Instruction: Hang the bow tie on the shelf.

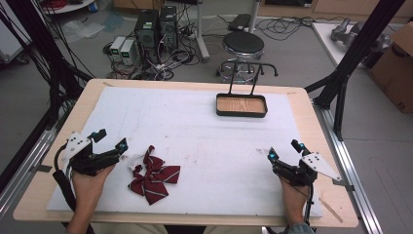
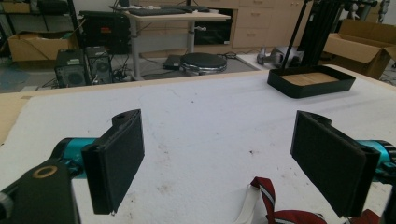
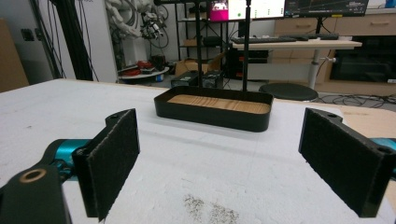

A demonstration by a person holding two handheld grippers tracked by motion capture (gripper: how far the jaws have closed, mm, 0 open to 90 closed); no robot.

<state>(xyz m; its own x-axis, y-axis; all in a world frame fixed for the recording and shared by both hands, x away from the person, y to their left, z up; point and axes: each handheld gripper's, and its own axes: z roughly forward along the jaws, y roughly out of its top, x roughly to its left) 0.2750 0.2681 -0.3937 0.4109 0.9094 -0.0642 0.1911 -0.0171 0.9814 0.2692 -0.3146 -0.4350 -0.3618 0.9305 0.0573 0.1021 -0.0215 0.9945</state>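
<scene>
Both grippers idling over the white mat, jaws spread, gripping nothing.

Left gripper [image 1: 110, 138] is hovering just left of the striped maroon bow tie [image 1: 153, 176], which is lying flat near the front edge. Right gripper [image 1: 284, 149] is sitting well apart; black tray [image 1: 241, 113] is standing far ahead of it.

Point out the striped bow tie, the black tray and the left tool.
striped bow tie [image 1: 155, 177], high view, centre knot.
black tray [image 1: 241, 114], high view, near rim.
left tool [image 1: 111, 140], high view, midway between its open tips.
</scene>
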